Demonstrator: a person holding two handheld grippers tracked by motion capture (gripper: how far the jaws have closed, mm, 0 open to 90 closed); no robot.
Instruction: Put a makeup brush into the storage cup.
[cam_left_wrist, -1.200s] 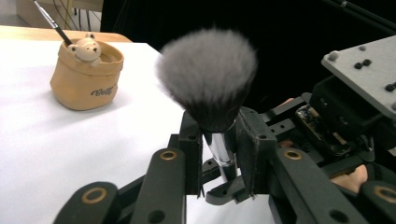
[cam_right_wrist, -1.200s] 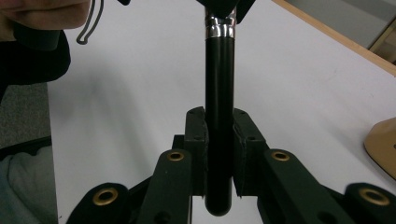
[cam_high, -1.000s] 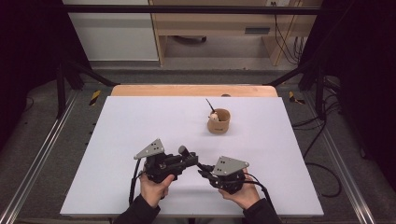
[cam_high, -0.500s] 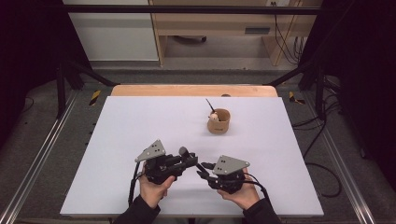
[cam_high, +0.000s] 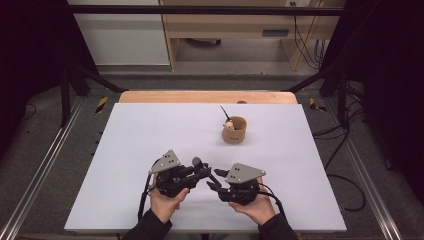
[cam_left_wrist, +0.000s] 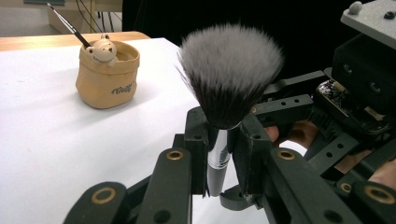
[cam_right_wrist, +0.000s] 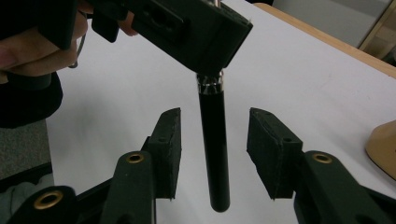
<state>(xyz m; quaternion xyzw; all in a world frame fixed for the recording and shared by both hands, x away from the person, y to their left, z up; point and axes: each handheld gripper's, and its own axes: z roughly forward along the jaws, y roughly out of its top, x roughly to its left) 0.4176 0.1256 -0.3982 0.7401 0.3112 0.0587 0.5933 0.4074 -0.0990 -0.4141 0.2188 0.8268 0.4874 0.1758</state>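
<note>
My left gripper (cam_left_wrist: 219, 140) is clamped on the makeup brush (cam_left_wrist: 229, 74) at its metal collar, bristles up and handle hanging down. My right gripper (cam_right_wrist: 215, 140) has just been opening — the black handle (cam_right_wrist: 214, 149) stands between its pads, touching neither. The tan cup (cam_high: 234, 129) sits well ahead on the table (cam_high: 150, 130), nearer my right hand.

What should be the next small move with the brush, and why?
Probably draw the right gripper back from the brush. Its jaws have just been opening and stand clear of the handle between them, while the left gripper clamps the ferrule, so the handover looks done.
</note>
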